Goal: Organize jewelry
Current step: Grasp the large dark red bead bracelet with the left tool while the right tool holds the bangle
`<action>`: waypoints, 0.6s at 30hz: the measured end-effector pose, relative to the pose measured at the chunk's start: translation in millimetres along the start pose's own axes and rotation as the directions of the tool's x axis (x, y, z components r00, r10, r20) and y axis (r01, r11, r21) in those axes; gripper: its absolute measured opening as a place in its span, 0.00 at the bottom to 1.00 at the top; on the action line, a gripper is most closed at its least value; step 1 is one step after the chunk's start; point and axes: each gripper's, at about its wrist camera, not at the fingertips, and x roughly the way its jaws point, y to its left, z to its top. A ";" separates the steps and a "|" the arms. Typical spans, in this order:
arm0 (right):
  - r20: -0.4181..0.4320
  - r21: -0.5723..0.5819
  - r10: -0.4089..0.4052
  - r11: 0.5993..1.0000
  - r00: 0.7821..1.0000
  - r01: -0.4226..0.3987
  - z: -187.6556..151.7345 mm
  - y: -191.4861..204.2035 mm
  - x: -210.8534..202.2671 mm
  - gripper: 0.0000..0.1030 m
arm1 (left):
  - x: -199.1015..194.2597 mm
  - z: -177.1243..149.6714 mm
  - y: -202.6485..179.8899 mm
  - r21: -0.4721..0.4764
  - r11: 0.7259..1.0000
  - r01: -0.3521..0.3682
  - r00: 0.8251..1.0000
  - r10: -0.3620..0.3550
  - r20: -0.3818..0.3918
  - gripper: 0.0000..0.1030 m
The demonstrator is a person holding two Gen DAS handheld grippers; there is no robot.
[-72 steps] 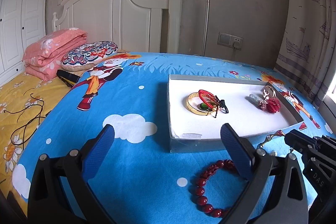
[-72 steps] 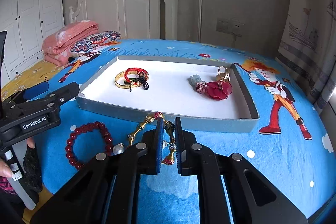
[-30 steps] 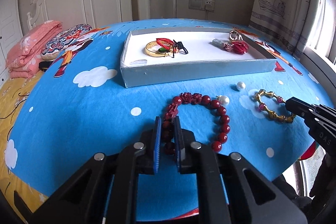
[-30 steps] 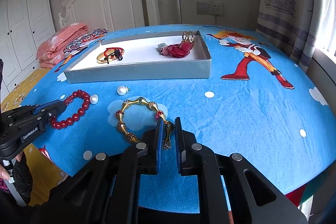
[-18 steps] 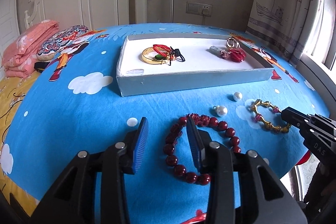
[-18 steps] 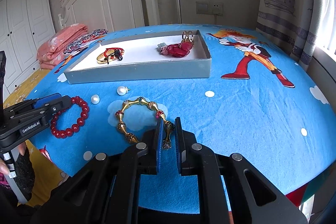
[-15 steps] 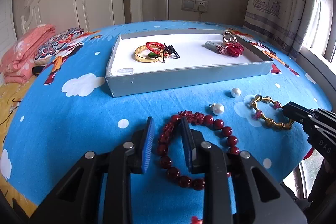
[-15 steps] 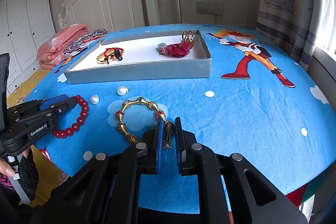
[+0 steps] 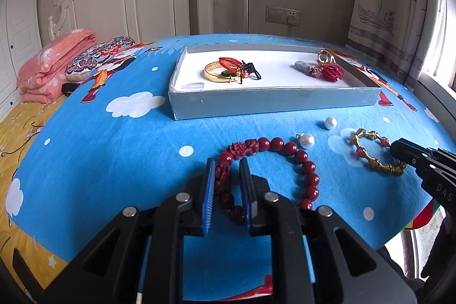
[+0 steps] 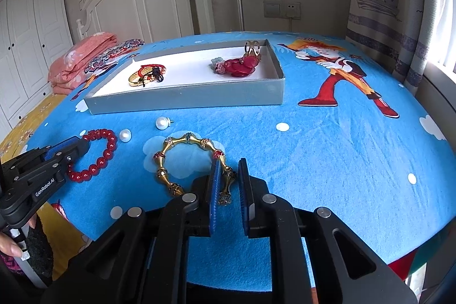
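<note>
Both hand-held grippers part-open, just widening: left [image 9: 226,164] astride red bead bracelet [image 9: 285,146], near beads hidden; right [image 10: 229,164] astride gold bracelet [image 10: 185,140].

red bead bracelet [image 9: 287,158] lies flat on the blue bedspread, a loop of round glossy beads with a carved stretch on its left side. just right of it, 2 loose pearls [image 9: 306,140], then the gold bracelet [image 10: 188,161], a curved open chain of fluted links with red stones. behind them sits the grey tray [image 9: 270,101], white inside, holding a gold bangle, red cord pieces and a red flower.
</note>
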 end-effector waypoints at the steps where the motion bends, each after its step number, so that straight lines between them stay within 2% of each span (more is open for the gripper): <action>1: 0.000 -0.007 0.007 1.000 1.000 -0.007 -0.1 1.4 0.0 0.18 | -0.4 -0.9 -2.3 0.008 1.000 0.002 1.000 -0.002 0.001 0.36; 2: -0.001 -0.018 0.009 1.000 1.000 -0.009 0.0 3.7 0.2 0.21 | -0.5 -1.9 -4.8 0.016 1.000 -0.004 1.000 0.004 0.003 0.48; 5: 0.009 -0.076 -0.038 0.996 0.999 0.039 -1.1 12.8 0.9 0.23 | -1.2 -4.4 -5.9 0.012 1.000 -0.010 1.000 0.010 0.015 0.49; 10: -0.001 -0.049 -0.042 0.998 0.999 0.042 2.1 4.7 3.3 0.23 | -2.9 -6.1 -5.0 0.009 1.000 -0.011 1.000 0.011 0.019 0.47; 12: 0.004 -0.096 -0.071 0.993 0.997 0.071 1.8 10.4 3.6 0.21 | -3.2 -6.7 -5.4 0.010 1.000 -0.013 1.000 0.012 0.024 0.44; 13: 0.006 -0.115 -0.074 0.991 0.997 0.074 1.2 14.1 4.0 0.10 | -3.7 -7.1 -5.8 0.013 1.000 -0.013 1.000 0.013 0.028 0.39; 15: 0.027 -0.166 -0.117 0.979 0.993 0.120 -1.3 23.3 4.5 0.09 | -4.7 -7.9 -7.4 0.022 1.000 -0.014 0.999 0.014 0.034 0.29; 17: 0.039 -0.171 -0.122 0.977 0.992 0.127 -2.4 25.1 4.8 0.09 | -5.6 -9.1 -8.6 0.032 0.999 -0.020 0.999 0.019 0.041 0.11; 18: 0.038 -0.157 -0.115 0.980 0.993 0.119 -2.2 23.4 4.4 0.09 | -6.0 -9.4 -9.0 0.038 0.999 -0.018 0.999 0.017 0.043 0.11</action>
